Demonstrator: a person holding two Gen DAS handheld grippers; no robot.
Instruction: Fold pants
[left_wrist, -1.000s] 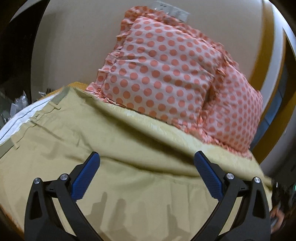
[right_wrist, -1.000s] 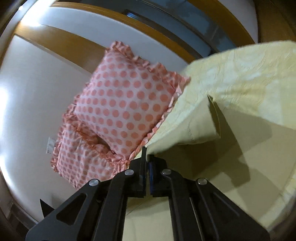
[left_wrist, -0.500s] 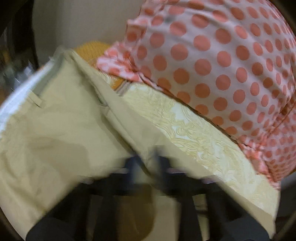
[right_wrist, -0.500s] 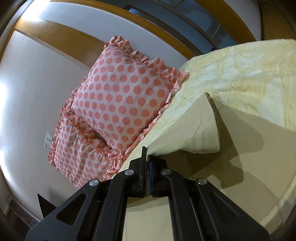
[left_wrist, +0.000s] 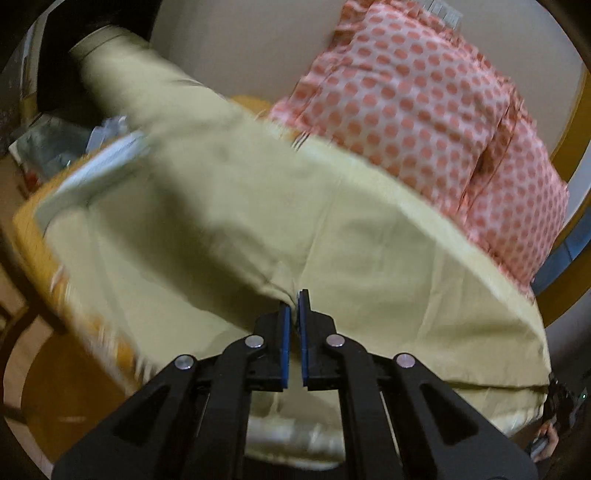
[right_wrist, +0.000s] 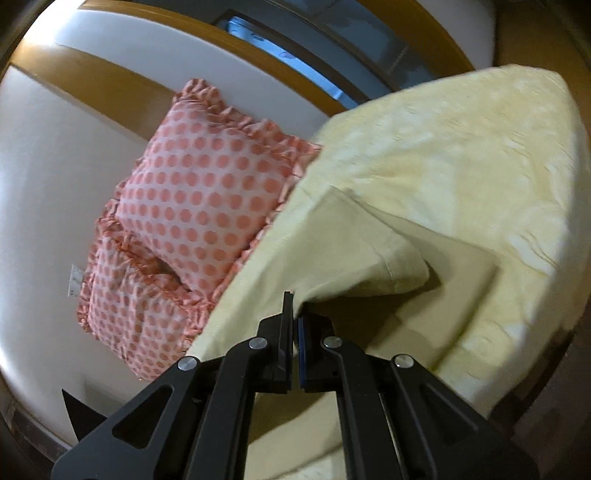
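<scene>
The pale khaki pants (left_wrist: 207, 199) hang lifted over the bed in the left wrist view, blurred, the waistband end high at the upper left. My left gripper (left_wrist: 294, 302) is shut on a fold of the pants. In the right wrist view my right gripper (right_wrist: 295, 306) is shut on an edge of the pants (right_wrist: 332, 254), which drape to the right above the bed with a shadow beneath.
A pale yellow bedspread (right_wrist: 480, 155) covers the bed (left_wrist: 424, 288). Two pink polka-dot pillows (left_wrist: 424, 110) (right_wrist: 199, 199) lean against the white wall and wooden headboard (right_wrist: 110, 85). The bed's orange edge (left_wrist: 40, 258) and clutter on the floor lie at left.
My left gripper went from open above the pants to shut on them and lifted the fabric. My right gripper stayed shut and raised its edge further from the pillows.
</scene>
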